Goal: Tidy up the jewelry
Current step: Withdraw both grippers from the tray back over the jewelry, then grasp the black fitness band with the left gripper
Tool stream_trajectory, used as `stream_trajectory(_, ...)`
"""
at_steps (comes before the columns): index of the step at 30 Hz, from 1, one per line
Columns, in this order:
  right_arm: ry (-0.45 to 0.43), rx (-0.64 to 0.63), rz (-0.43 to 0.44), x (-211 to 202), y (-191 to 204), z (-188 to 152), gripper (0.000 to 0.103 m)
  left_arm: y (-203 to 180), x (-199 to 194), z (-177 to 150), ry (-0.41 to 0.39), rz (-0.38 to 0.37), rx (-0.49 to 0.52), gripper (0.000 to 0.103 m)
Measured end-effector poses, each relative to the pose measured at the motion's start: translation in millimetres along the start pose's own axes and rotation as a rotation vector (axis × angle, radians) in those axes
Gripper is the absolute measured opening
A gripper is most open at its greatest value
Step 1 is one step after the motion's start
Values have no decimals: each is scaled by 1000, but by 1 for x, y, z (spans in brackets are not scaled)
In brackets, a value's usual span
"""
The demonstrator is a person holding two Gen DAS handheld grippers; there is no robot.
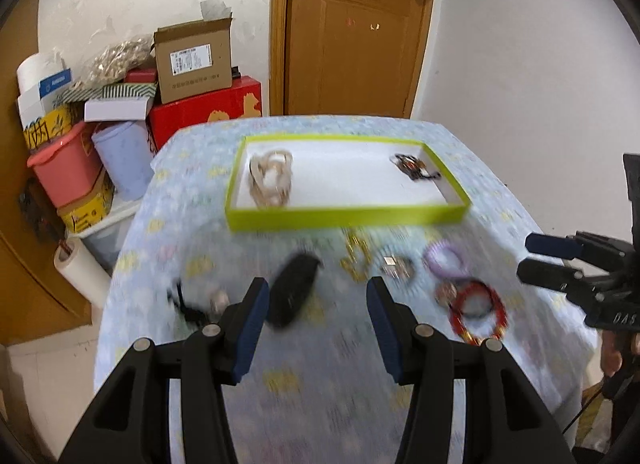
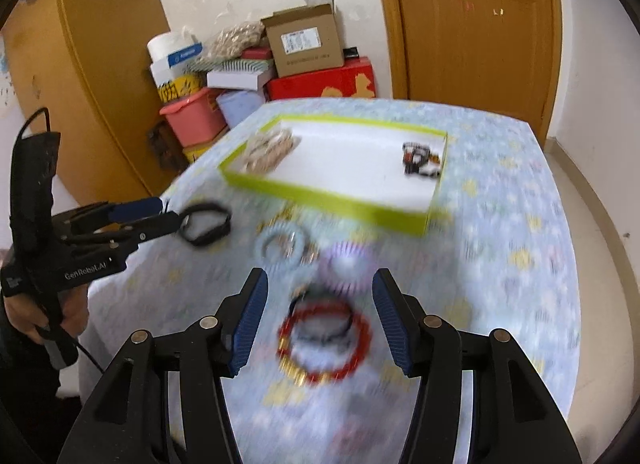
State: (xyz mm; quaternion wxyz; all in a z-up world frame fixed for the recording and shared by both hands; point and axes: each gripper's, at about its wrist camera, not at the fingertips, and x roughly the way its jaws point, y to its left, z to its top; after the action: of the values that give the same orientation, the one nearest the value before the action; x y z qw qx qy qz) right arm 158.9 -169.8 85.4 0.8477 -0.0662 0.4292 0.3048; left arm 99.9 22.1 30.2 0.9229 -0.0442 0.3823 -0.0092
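Observation:
A green-rimmed white tray [image 1: 344, 218] [image 2: 332, 200] lies on the table with beige bracelets [image 1: 270, 178] at its left and dark jewelry [image 1: 416, 166] at its right. In front of it lie a black band [image 1: 294, 290] [image 2: 206, 224], a gold chain [image 1: 356, 256], a purple ring [image 1: 446, 260] [image 2: 346, 264], a pale blue ring [image 2: 280, 248] and a red bead bracelet [image 1: 478, 310] [image 2: 324, 340]. My left gripper [image 1: 316, 324] is open above the black band. My right gripper [image 2: 318, 324] is open, its fingers on either side of the red bracelet. Both views are blurred.
The table has a light blue patterned cloth [image 1: 328, 384]. Stacked boxes and tubs [image 1: 120, 112] stand beyond its far left corner, next to a wooden door [image 1: 352, 32]. The table edge drops off at the left and right.

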Motion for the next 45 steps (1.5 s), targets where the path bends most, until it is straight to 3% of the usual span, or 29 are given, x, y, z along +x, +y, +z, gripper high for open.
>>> stream_trajectory(12, 42, 7, -3, -18, 25, -62, 55, 4, -35, -47, -16, -16, -61, 53)
stream_trajectory(26, 24, 26, -6, -14, 23, -61, 55, 13, -23, -46, -19, -17, -49, 53)
stream_trajectory(45, 26, 45, -38, 16, -7, -35, 55, 27, 39, -10, 10, -14, 12, 53)
